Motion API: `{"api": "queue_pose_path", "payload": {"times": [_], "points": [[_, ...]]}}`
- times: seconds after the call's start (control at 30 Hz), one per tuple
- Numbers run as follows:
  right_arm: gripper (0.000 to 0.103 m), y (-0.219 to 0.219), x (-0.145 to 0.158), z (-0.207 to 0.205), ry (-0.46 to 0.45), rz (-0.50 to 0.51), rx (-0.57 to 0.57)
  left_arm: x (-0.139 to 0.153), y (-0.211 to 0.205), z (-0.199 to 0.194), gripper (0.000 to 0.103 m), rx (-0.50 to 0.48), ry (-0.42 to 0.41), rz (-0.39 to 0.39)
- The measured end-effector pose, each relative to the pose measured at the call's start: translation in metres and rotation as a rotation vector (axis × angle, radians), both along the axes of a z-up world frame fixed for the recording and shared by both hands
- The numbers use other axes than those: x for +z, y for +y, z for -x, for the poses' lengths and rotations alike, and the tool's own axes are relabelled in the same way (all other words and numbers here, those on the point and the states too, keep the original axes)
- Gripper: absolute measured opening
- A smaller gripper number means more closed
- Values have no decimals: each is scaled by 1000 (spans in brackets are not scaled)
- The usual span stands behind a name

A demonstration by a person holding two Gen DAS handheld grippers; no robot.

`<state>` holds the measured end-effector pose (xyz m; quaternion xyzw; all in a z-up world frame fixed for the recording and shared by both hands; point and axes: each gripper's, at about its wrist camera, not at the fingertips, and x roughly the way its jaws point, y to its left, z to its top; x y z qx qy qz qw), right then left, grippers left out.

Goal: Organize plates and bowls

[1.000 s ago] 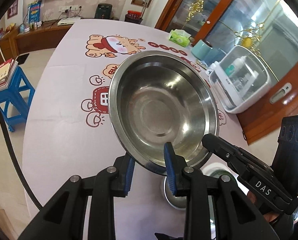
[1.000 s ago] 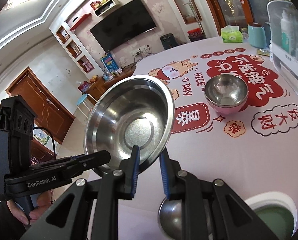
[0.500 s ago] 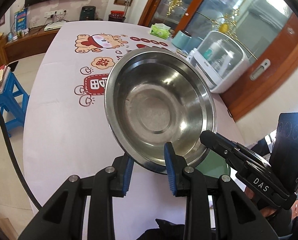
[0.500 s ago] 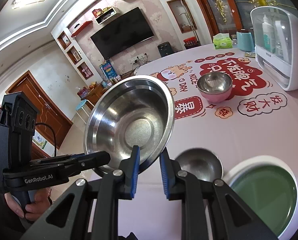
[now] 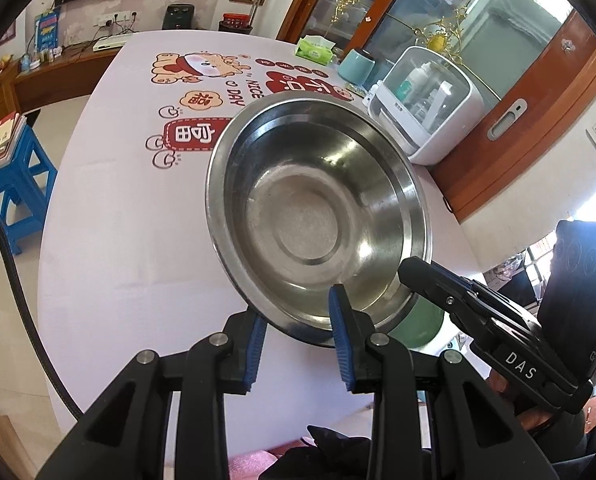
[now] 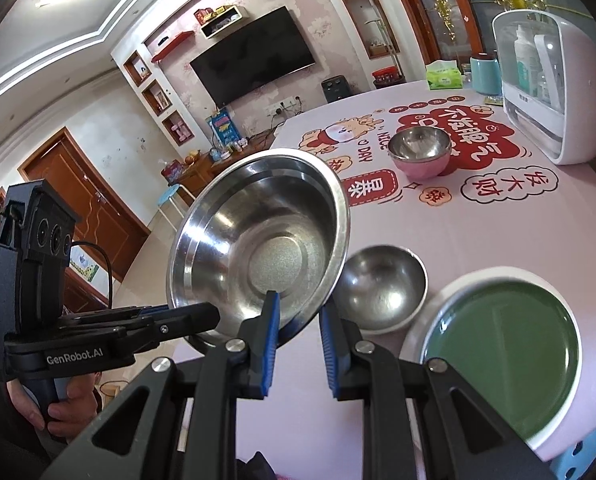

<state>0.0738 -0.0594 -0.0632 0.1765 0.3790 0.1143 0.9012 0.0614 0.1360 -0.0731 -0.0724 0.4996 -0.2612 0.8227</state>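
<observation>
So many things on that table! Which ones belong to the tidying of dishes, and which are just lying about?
Part of the job:
large steel bowl, held by both grippers
small steel bowl
green plate
pink bowl with a steel bowl inside

Just lying about:
white storage box
tissue pack
teal canister

On the table [image 6: 478, 232], a small bowl [image 6: 382, 292] sits left of the plate [image 6: 502, 360].
</observation>
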Motion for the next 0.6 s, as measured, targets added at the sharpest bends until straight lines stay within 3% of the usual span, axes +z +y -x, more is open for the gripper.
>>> {"api": "queue_pose_path", "payload": {"times": [0.33,0.6], "points": [[19,13,-16,38,63,19,42,-24,14,46,29,45,71,16],[19,24,-49,65,143,42,53,-66,24,77,29,57,154,9]]}}
